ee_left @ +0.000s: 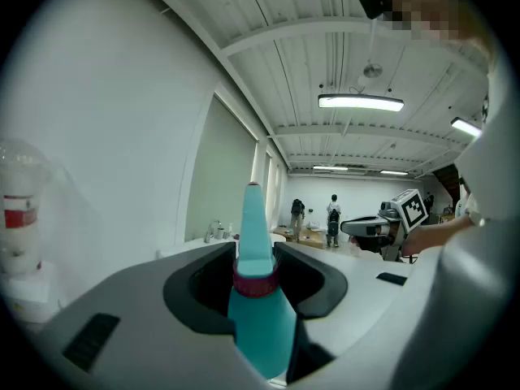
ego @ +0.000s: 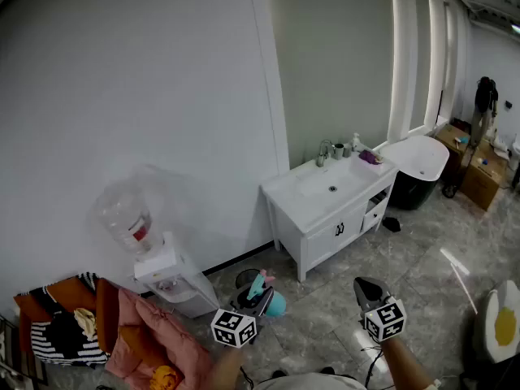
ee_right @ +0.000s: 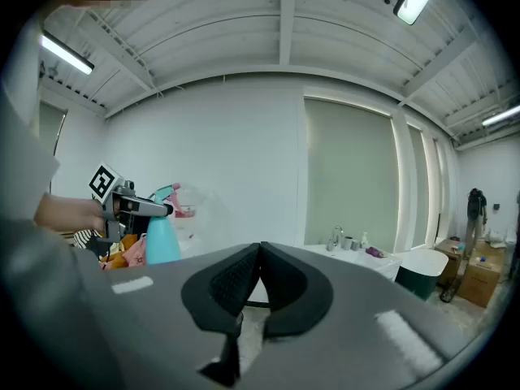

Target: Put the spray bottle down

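Note:
The spray bottle (ee_left: 258, 315) is teal with a dark pink collar and a tapering teal head, and it stands upright between my left gripper's jaws (ee_left: 254, 254). They are shut on its neck. In the head view the bottle (ego: 274, 303) hangs in the air above the floor, in front of the left gripper (ego: 250, 303). My right gripper (ego: 366, 287) is held to the right of it, apart from the bottle. Its jaws (ee_right: 260, 252) are shut with nothing between them. The right gripper view shows the bottle (ee_right: 162, 240) off to the left, in the left gripper.
A white sink cabinet (ego: 325, 210) with a tap stands against the wall ahead. A water dispenser (ego: 166, 279) with its bottle stands to the left, with clothes (ego: 138, 340) heaped beside it. A bathtub (ego: 418, 165) is at the far right. The floor (ego: 422, 258) is grey tile.

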`<move>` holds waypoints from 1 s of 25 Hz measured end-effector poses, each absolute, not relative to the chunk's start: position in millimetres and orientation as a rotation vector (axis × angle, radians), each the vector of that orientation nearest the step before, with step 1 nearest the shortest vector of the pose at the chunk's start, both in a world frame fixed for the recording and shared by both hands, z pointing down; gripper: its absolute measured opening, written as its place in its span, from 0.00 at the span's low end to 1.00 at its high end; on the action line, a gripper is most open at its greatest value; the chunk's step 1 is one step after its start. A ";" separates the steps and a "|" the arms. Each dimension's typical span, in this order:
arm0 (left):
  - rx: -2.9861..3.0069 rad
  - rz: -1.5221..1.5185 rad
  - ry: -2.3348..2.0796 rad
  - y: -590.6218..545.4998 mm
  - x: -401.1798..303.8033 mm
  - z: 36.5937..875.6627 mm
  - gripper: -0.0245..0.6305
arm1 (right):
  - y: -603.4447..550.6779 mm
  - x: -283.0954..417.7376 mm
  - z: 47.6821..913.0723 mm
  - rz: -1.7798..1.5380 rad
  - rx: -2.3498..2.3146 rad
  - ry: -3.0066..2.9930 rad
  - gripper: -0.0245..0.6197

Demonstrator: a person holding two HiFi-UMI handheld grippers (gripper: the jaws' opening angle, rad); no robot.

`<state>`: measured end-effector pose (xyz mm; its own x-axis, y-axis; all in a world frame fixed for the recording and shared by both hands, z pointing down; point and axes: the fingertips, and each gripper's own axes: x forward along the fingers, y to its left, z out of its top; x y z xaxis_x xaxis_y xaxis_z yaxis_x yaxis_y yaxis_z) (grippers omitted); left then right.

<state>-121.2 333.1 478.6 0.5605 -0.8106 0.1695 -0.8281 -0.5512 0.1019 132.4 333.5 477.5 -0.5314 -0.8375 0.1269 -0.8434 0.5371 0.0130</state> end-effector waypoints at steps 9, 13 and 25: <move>2.623 0.140 -1.370 331.8 -125.5 480.7 0.26 | 333.3 125.5 479.3 0.081 1.467 -2.644 0.05; 2.630 0.135 -1.359 333.1 -128.0 480.8 0.26 | 332.2 127.2 480.6 0.109 1.501 -2.647 0.05; 2.651 0.157 -1.292 329.9 -161.3 489.7 0.26 | 330.1 90.3 492.9 0.152 1.543 -2.600 0.05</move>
<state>-161.3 329.9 489.7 0.6149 -0.7686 0.1764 -0.7885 -0.6027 0.1224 90.3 330.1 492.9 -0.4754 -0.8671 0.1488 -0.8785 0.4769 -0.0279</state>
